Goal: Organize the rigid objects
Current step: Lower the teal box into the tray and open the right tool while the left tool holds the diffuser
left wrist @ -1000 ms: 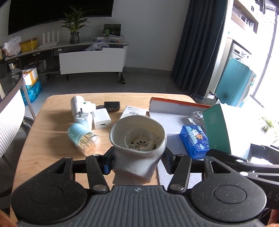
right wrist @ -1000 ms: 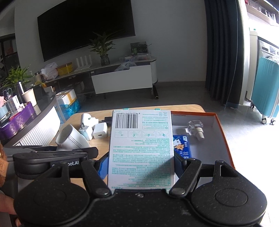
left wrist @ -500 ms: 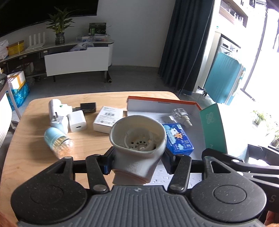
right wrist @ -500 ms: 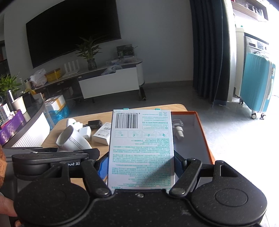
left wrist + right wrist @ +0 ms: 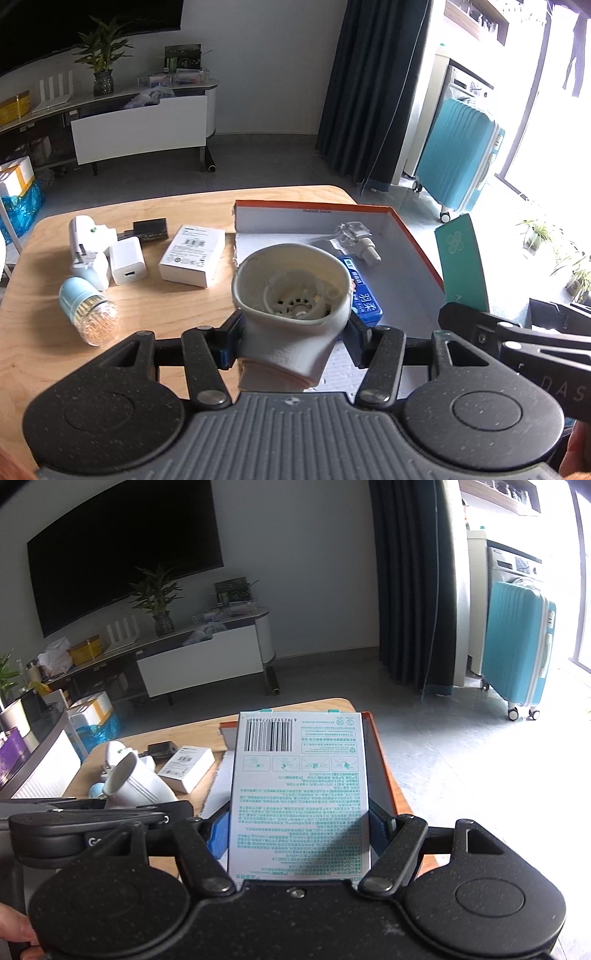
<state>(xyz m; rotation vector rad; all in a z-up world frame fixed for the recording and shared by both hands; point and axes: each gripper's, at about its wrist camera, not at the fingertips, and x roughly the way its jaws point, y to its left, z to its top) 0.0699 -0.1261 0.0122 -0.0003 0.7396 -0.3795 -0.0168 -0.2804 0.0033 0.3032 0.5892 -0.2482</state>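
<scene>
My left gripper [image 5: 293, 341] is shut on a cream funnel-shaped plastic part [image 5: 291, 295], held over the near left corner of the orange-rimmed white box [image 5: 417, 240]. In the box lie a blue tissue pack [image 5: 365, 302] and a clear bottle pump [image 5: 356, 240]. My right gripper [image 5: 299, 829] is shut on a flat white-and-teal printed packet [image 5: 301, 786], held above the box [image 5: 380, 753]. The same packet [image 5: 461, 258] stands at the right edge of the left wrist view. The funnel part [image 5: 136, 786] also appears at the left of the right wrist view.
On the wooden table [image 5: 155, 310] left of the box lie a white carton [image 5: 192, 254], a white charger cube [image 5: 127, 260], a white plug adapter [image 5: 86, 236], a black device [image 5: 149, 229] and a blue-capped jar of toothpicks [image 5: 88, 312]. A teal suitcase [image 5: 458, 147] stands beyond the table.
Both grippers have moved to the right across the table with their loads, so the box now lies more under them. The loose items have slid left in view.
</scene>
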